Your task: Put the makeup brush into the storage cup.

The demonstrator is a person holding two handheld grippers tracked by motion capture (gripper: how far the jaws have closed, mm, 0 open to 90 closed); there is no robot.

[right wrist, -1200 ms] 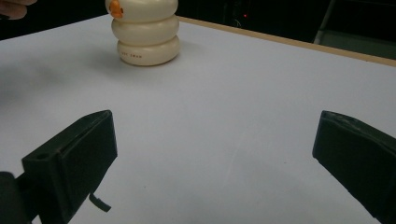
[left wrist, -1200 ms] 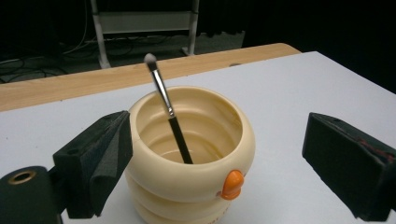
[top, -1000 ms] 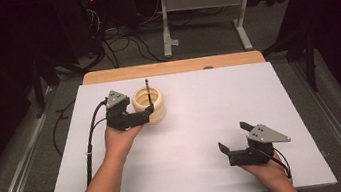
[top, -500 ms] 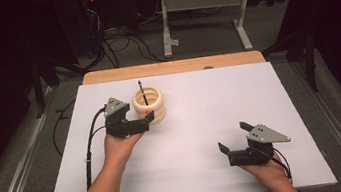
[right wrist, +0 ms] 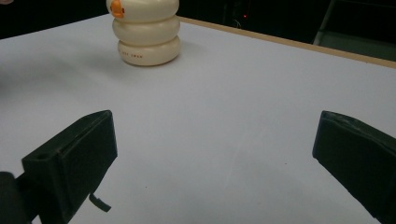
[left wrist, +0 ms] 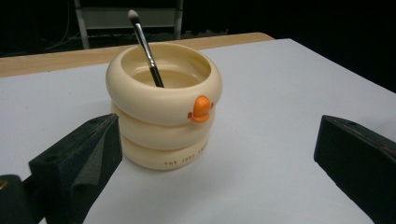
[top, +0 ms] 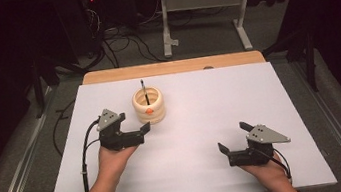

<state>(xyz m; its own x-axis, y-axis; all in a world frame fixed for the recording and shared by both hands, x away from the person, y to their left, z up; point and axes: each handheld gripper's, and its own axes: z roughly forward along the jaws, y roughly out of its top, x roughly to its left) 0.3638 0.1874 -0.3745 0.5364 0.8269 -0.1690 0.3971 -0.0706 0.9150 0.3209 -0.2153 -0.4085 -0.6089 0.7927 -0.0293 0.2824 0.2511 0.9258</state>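
Observation:
A cream cup point(top: 148, 105) made of three stacked rings, with an orange beak, stands on the white table top point(top: 199, 102) at the back, left of centre. A black brush point(top: 144, 90) leans inside it, bristles up. My left gripper point(top: 134, 123) hovers just in front and to the left of the cup, open and holding nothing. In the left gripper view the cup point(left wrist: 163, 105) and brush point(left wrist: 145, 46) sit close ahead, beyond the left gripper point(left wrist: 219, 163). My right gripper point(top: 234, 136) rests open at the front right, with the cup point(right wrist: 145, 30) far off beyond the right gripper point(right wrist: 215, 163).
A wooden strip point(top: 169, 67) borders the table's far edge. Beyond it lie floor cables point(top: 125, 41) and a metal stand's legs point(top: 202, 15) in the dark. A black cable point(top: 85, 156) trails from the left gripper along the table's left side.
My left gripper has drawn back from beside the cup toward the person, its jaws open. The brush stays in the cup. The right gripper has not moved.

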